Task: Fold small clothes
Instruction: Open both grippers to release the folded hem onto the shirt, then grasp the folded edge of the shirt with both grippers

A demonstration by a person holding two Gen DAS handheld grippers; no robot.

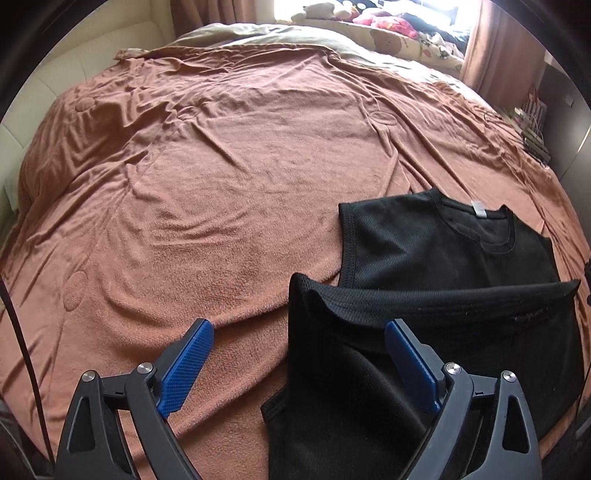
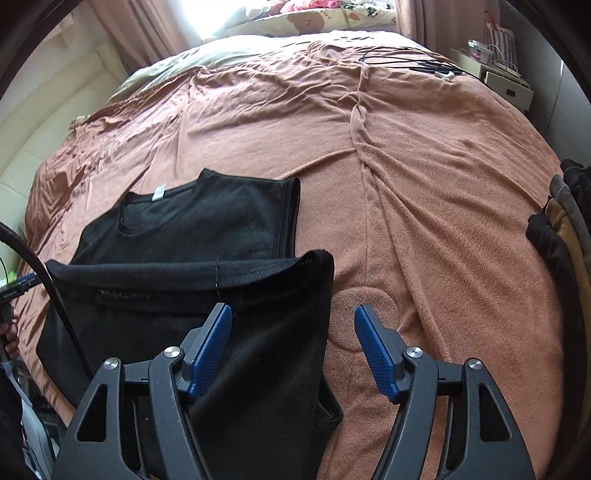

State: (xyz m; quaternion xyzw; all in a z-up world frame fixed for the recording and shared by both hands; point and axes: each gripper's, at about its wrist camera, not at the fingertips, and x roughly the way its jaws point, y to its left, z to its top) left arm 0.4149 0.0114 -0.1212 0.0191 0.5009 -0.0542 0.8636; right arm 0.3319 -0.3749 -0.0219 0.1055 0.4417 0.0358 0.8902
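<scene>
A black sleeveless mesh top (image 1: 443, 258) lies on the brown bed cover, its bottom part folded up over the chest, neck and white label at the far end. It also shows in the right wrist view (image 2: 207, 240). My left gripper (image 1: 299, 339) is open over the top's left edge, with the right finger above the cloth. My right gripper (image 2: 293, 332) is open over the top's right edge, with the left finger above the cloth. Neither holds anything.
The brown bed cover (image 1: 221, 166) is wrinkled and wide. Pillows and soft toys (image 1: 388, 22) lie at the head. A pile of dark and tan clothes (image 2: 565, 229) sits at the right edge. Cables (image 2: 406, 59) and a bedside table (image 2: 506, 81) are far right.
</scene>
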